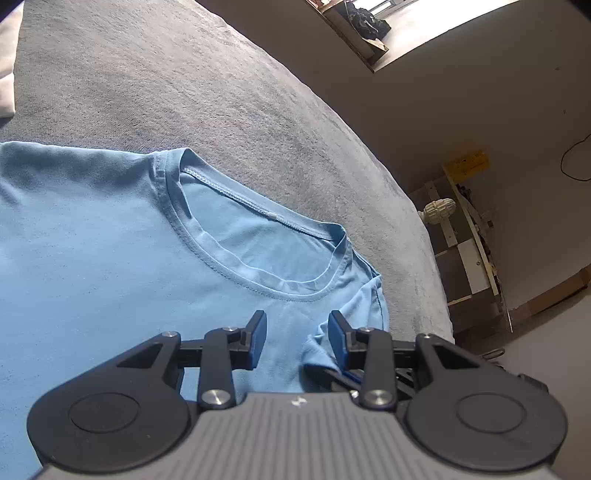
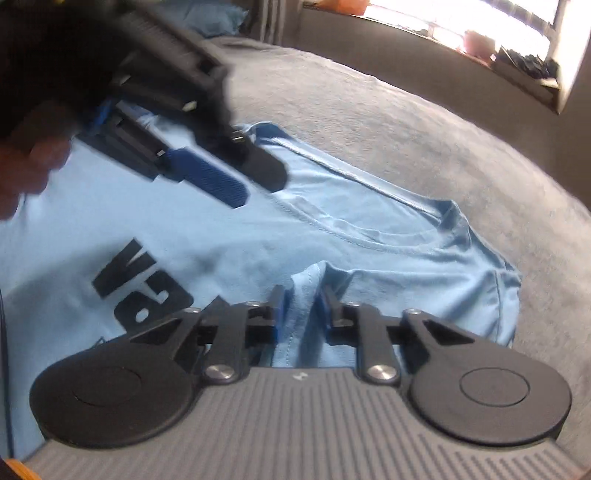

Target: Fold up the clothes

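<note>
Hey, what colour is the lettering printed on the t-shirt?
Black, on the light blue t-shirt; the lettering shows only in the right wrist view.

Grey blanket (image 1: 221, 92), beige wall (image 1: 461, 92), sunlit window (image 2: 461, 18).

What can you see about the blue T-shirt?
The T-shirt is light blue, soft-looking cloth with a round ribbed collar and big black letters on its front. It lies mostly flat, front up, on a grey fuzzy blanket. The right gripper pinches up a fold of it. The left gripper is open just above it.
</note>
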The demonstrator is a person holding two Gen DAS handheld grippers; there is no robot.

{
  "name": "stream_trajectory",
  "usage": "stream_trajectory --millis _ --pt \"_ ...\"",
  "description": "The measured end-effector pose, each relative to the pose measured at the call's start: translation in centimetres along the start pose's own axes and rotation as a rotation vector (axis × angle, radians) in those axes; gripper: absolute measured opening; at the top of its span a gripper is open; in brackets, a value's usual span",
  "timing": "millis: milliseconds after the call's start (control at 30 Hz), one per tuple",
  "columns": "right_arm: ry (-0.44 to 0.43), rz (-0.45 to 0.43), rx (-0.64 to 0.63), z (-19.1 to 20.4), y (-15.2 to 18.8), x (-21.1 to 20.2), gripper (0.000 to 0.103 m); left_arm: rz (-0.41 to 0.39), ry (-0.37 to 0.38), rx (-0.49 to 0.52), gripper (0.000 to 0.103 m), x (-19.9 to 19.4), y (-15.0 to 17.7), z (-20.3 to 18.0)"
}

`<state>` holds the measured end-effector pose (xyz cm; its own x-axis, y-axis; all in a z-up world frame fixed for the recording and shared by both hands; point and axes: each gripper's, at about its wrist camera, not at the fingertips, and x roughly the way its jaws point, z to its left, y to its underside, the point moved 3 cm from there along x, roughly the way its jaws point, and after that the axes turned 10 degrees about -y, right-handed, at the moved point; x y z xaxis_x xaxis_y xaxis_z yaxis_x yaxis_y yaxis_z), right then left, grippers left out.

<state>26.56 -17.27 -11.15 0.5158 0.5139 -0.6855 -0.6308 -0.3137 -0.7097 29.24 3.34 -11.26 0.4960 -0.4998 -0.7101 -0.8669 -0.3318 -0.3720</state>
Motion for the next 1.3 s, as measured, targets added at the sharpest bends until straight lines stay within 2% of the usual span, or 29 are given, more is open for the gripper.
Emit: stream_trajectory --millis 67,133,200,267,300,367,467,567,667,733,833,867,933,1000,1100,1233,1300 --pt "-0.049 -0.064 0.188 -2.5 -0.1 -0.7 0.004 0.003 0.005 0.000 0.037 -0.1 0.0 0.2" --pt "-0.148 -0.165 0.444 -5.7 0.8 -2.1 0.004 0.005 0.006 0.001 0.037 -0.1 0.0 0.5" --pt "-0.241 -0.227 0.686 -8.6 2.2 -2.6 0.004 0.008 0.007 -0.008 0.037 0.0 0.1 0.6" --pt "-0.339 -0.258 0.854 -9.8 3.4 -2.4 0.004 0.009 0.008 -0.010 0.037 0.1 0.1 0.6" --pt "-0.371 -0.258 0.885 -9.9 3.7 -2.2 0.007 0.009 0.008 -0.010 0.037 0.2 0.1 0.5" --pt "-0.387 -0.223 0.831 -8.8 3.3 -1.7 0.009 0.009 0.004 -0.003 0.038 0.3 0.2 0.4" --pt "-0.393 -0.143 0.706 -6.4 2.2 -0.9 0.030 0.009 -0.002 0.007 0.039 0.4 0.3 0.1" --pt "-0.414 -0.175 0.688 -5.8 1.6 -1.8 0.035 0.010 -0.004 0.018 0.039 0.6 0.5 -0.2" --pt "-0.410 -0.217 0.750 -7.3 1.5 -3.5 0.035 0.016 -0.010 0.057 0.039 1.1 0.9 -1.0" --pt "-0.393 -0.228 0.786 -8.2 1.7 -5.1 0.035 0.012 -0.030 0.121 0.038 1.5 1.3 -2.0" --pt "-0.339 -0.183 0.788 -8.7 2.9 -7.7 0.030 -0.003 -0.089 0.256 0.037 2.2 2.2 -3.8" --pt "-0.314 -0.153 0.763 -8.5 3.5 -8.3 0.025 -0.010 -0.118 0.310 0.037 2.5 2.6 -4.5" --pt "-0.252 -0.076 0.680 -7.4 4.9 -9.3 0.022 -0.047 -0.219 0.468 0.037 3.0 3.7 -5.7" --pt "-0.187 -0.008 0.569 -6.1 6.6 -9.9 0.020 -0.061 -0.292 0.577 0.036 3.6 4.7 -6.4" --pt "-0.010 0.111 0.300 -3.6 9.4 -8.8 0.018 -0.077 -0.333 0.636 0.036 4.0 5.7 -6.5" --pt "0.019 0.045 0.152 -0.8 9.3 -10.7 0.019 -0.084 -0.351 0.647 0.036 4.0 5.8 -6.8" --pt "-0.021 0.018 0.122 0.3 9.3 -11.2 0.018 -0.088 -0.364 0.648 0.036 4.1 5.9 -6.9"
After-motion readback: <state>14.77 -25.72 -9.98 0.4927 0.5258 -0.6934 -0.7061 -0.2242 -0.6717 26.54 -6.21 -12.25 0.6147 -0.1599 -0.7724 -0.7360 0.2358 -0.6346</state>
